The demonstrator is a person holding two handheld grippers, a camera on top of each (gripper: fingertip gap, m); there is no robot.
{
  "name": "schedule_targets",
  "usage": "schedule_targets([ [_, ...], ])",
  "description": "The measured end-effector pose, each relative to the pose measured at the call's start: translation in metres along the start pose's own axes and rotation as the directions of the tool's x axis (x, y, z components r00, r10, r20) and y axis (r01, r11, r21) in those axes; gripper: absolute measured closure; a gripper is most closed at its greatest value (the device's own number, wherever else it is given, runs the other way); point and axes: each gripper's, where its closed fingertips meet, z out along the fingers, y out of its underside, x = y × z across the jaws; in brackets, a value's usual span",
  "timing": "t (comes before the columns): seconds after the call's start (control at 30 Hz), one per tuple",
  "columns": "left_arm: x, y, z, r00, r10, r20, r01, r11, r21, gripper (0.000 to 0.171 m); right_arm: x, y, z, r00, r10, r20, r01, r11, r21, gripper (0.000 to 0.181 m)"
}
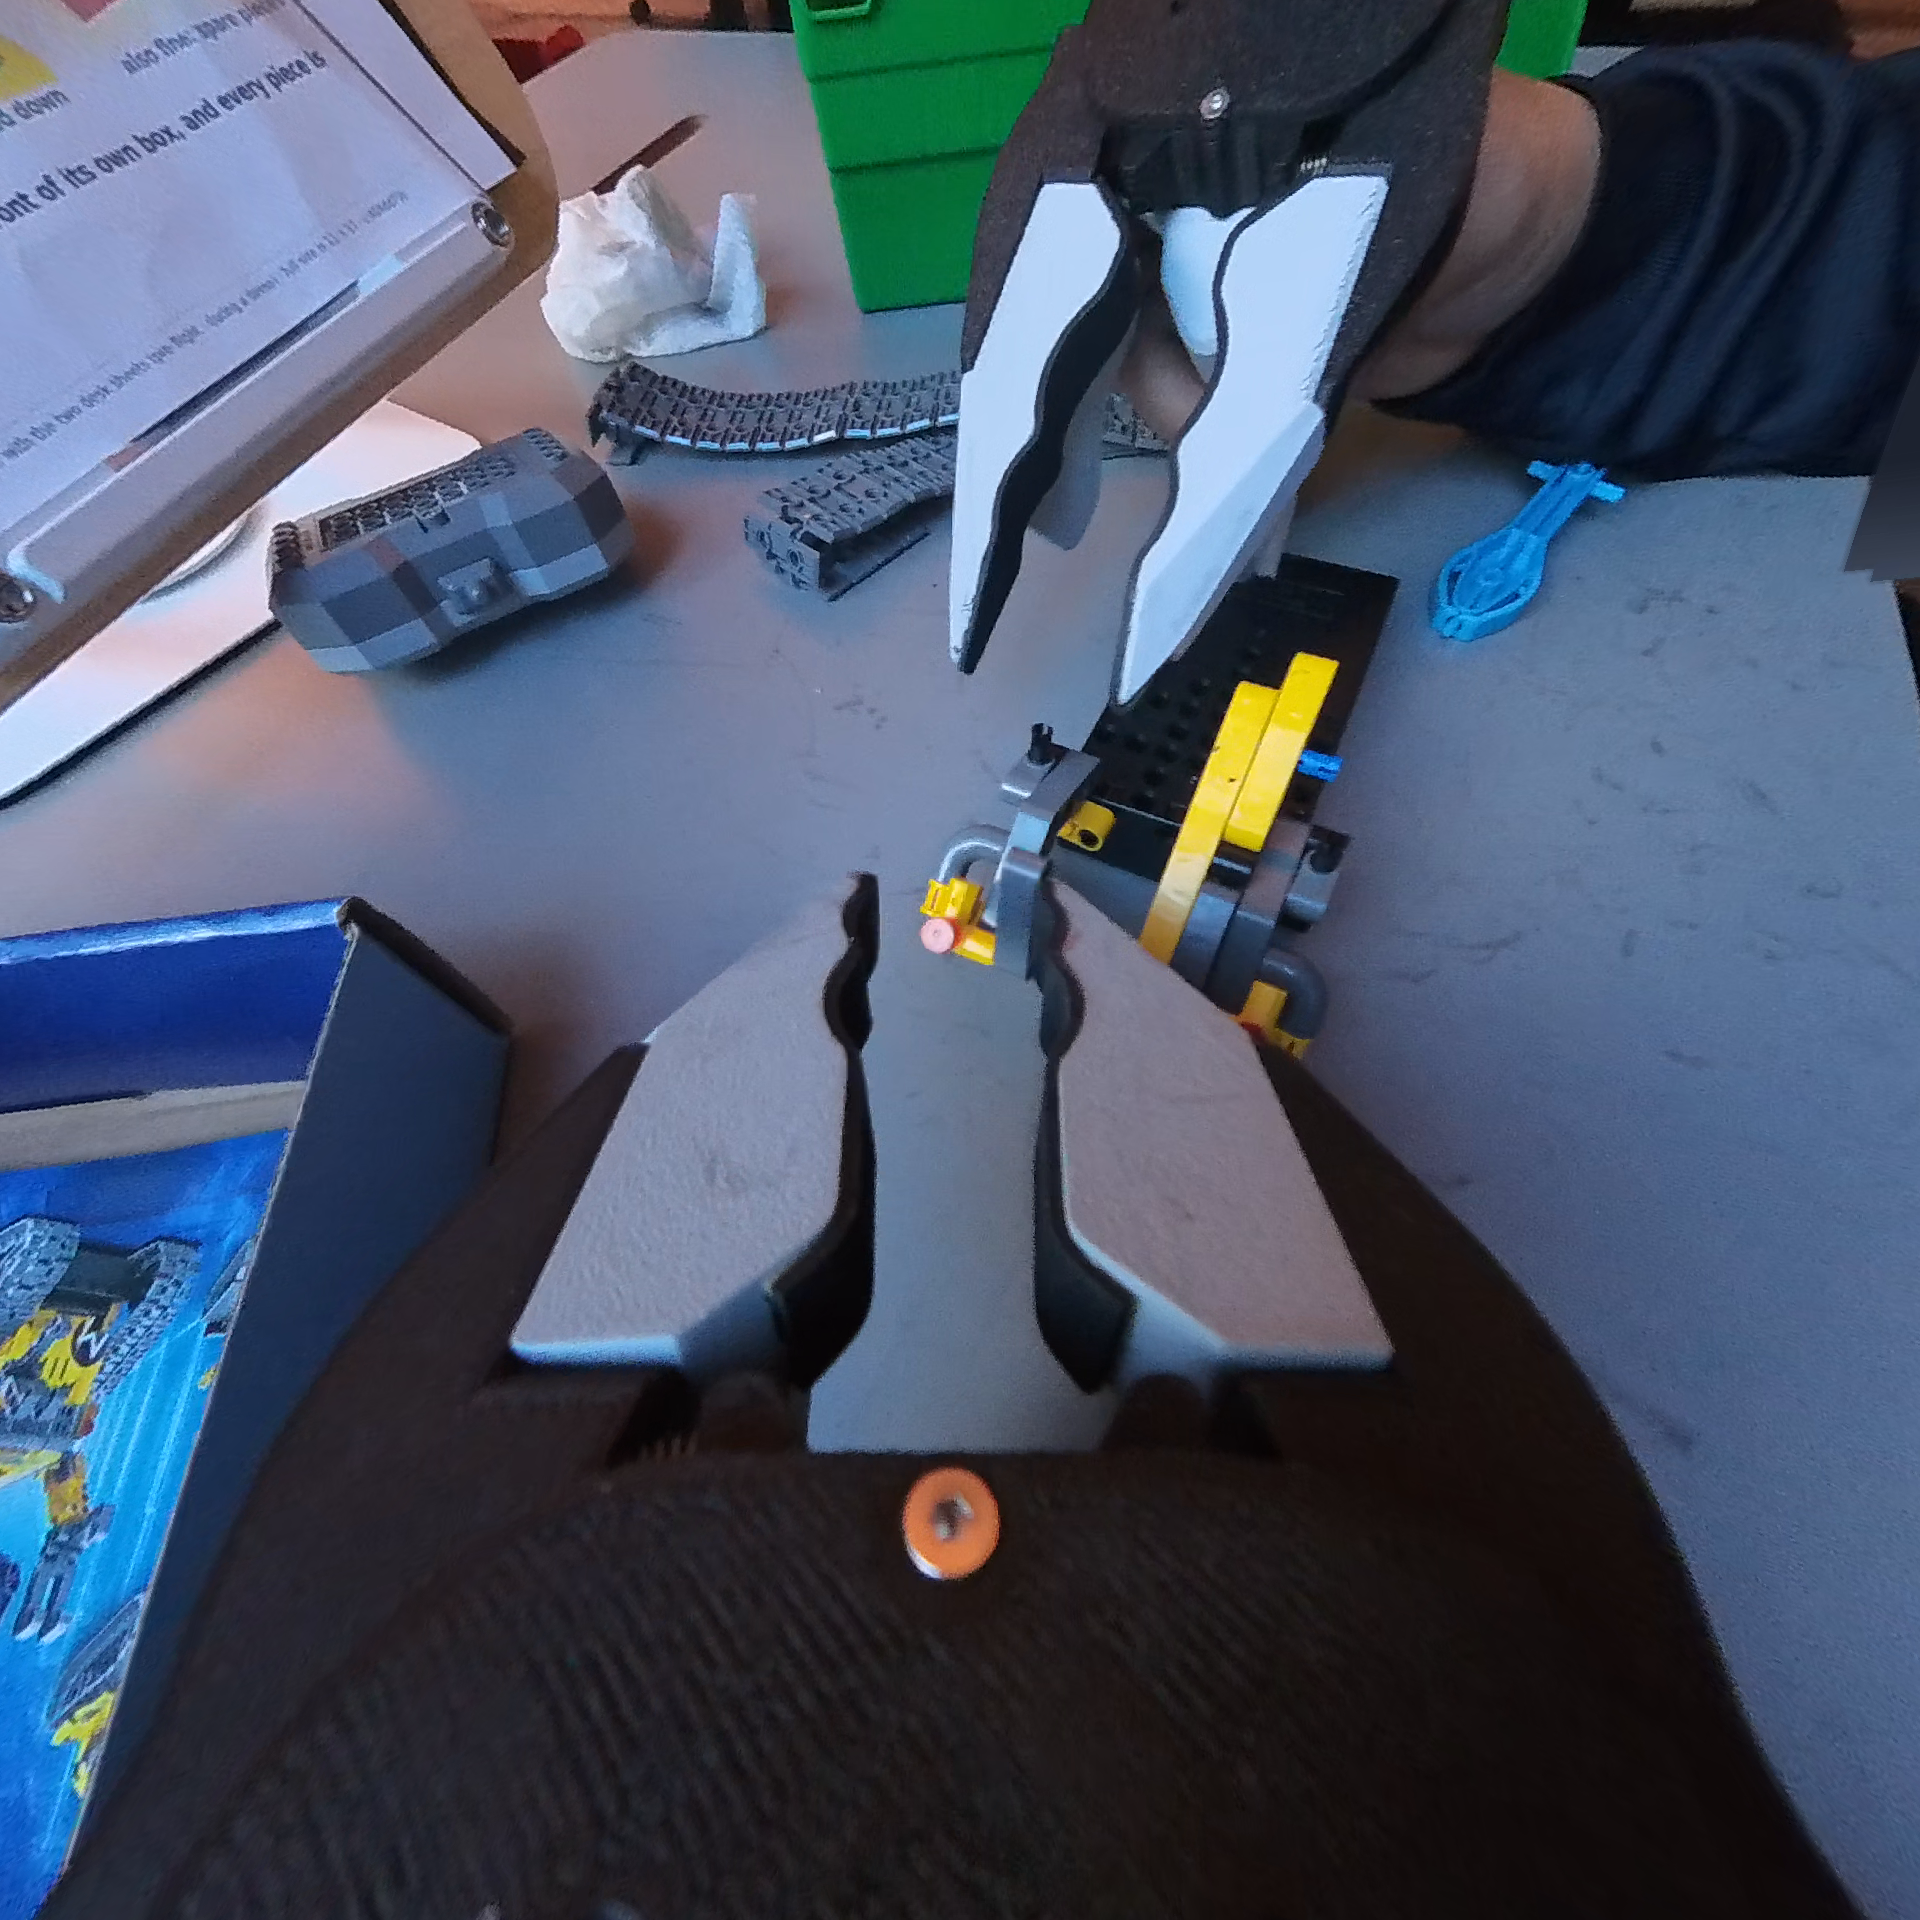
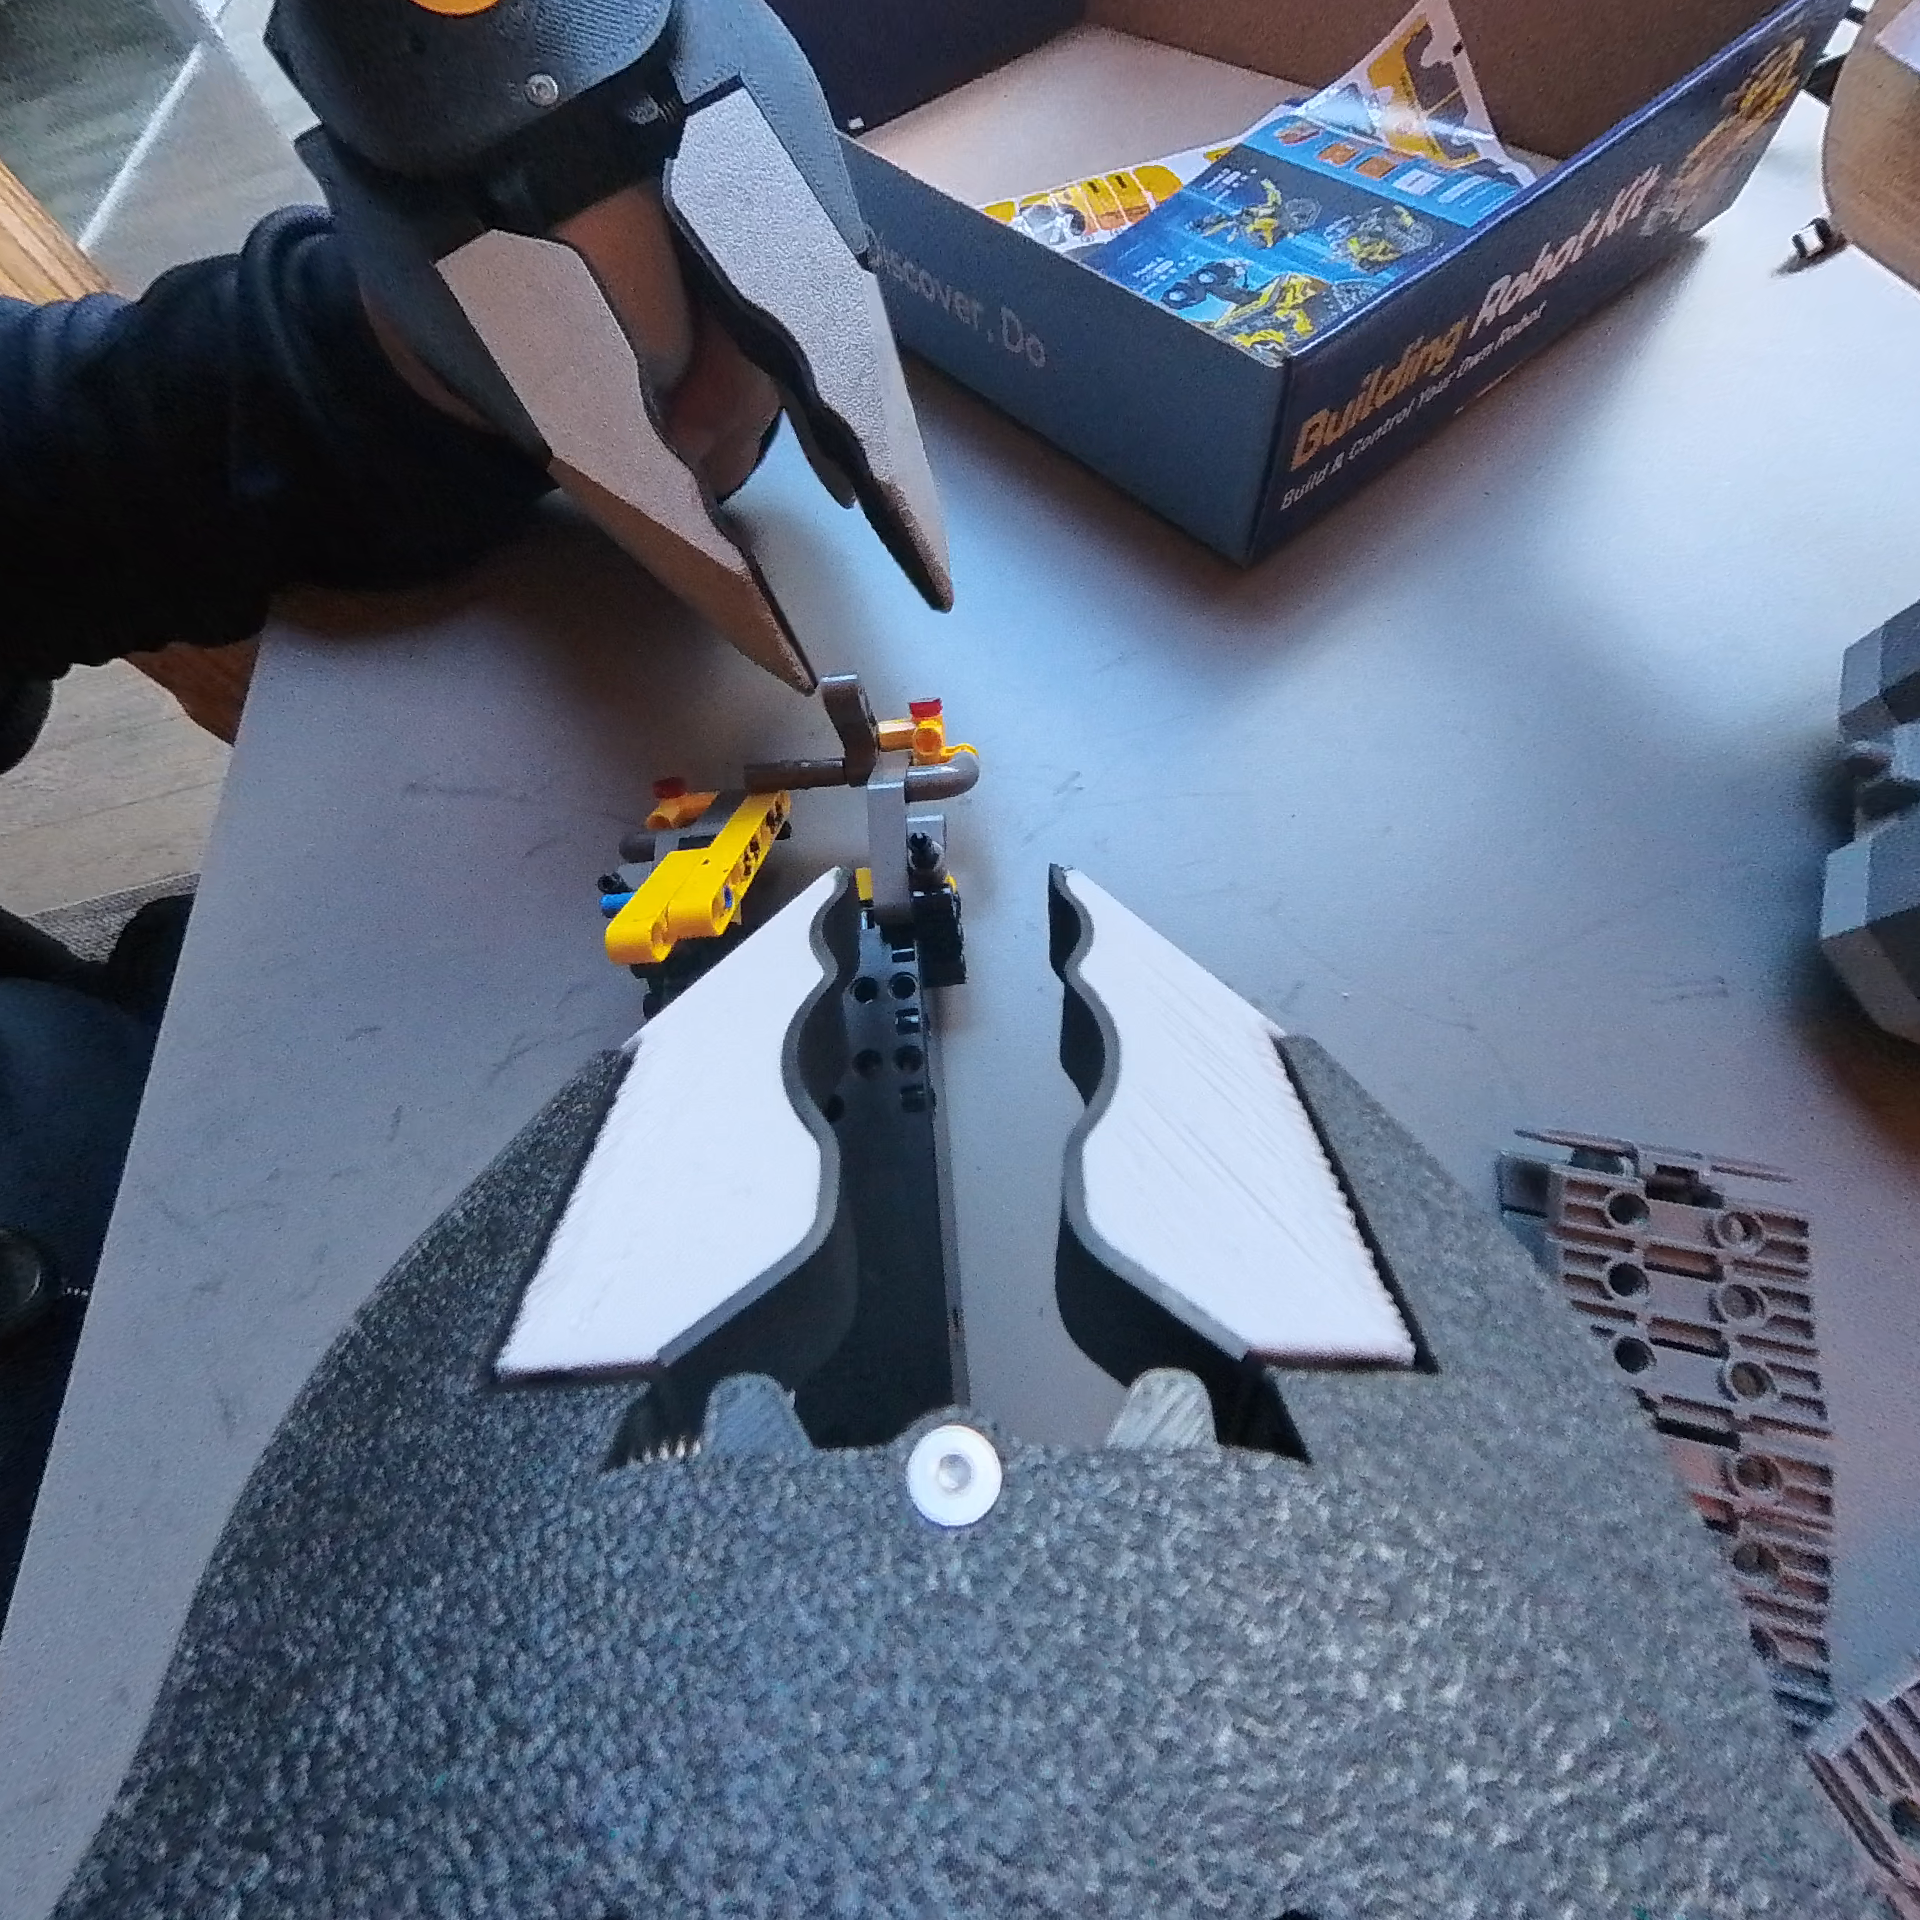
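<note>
A blue box [image 1: 156, 1195] lies open at the desk's [image 1: 1662, 935] left edge, with a grey shell [image 1: 447, 551] and tracks [image 1: 790, 416] beyond it. Mid-desk sits the model [image 1: 1236, 810], its black base running lengthwise from one gripper toward the other, a grey upright at the near end. The left gripper [image 1: 961, 914] reaches level, fingers spread, its right fingertip [image 1: 1060, 935] touching that upright. The right gripper [image 1: 1049, 665] slants down over the base, fingers apart, holding nothing. Bare desk lies on the right past a blue tool [image 1: 1507, 551].
</note>
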Motion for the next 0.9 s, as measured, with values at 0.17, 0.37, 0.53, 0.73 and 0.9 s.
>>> schedule_targets([
  [0.17, 0.004, -0.001, 0.000, 1.000, 0.022, -0.009, -0.022, 1.000, 0.002, 0.144, -0.002, 0.002, 0.003, 1.000, -0.014, -0.001, 0.014, 1.000, -0.010, 0.147],
  [0.37, 0.013, -0.001, 0.003, 0.998, 0.037, -0.049, -0.037, 0.999, -0.003, 0.144, -0.005, 0.003, 0.006, 0.999, -0.032, 0.003, 0.032, 0.999, -0.017, 0.146],
  [0.53, 0.021, 0.008, 0.013, 0.995, 0.072, -0.063, -0.076, 0.996, -0.053, 0.154, -0.007, 0.003, 0.011, 0.997, -0.074, -0.021, 0.073, 0.997, -0.027, 0.146],
  [0.73, 0.031, 0.005, 0.018, 0.990, 0.102, -0.093, -0.106, 0.993, -0.048, 0.165, -0.014, 0.002, 0.019, 0.988, -0.146, -0.044, 0.144, 0.988, -0.047, 0.150],
  [0.9, 0.023, 0.002, 0.020, 0.996, 0.070, -0.049, -0.072, 0.997, -0.041, 0.156, -0.009, 0.002, 0.018, 0.990, -0.129, -0.060, 0.126, 0.991, -0.049, 0.150],
])
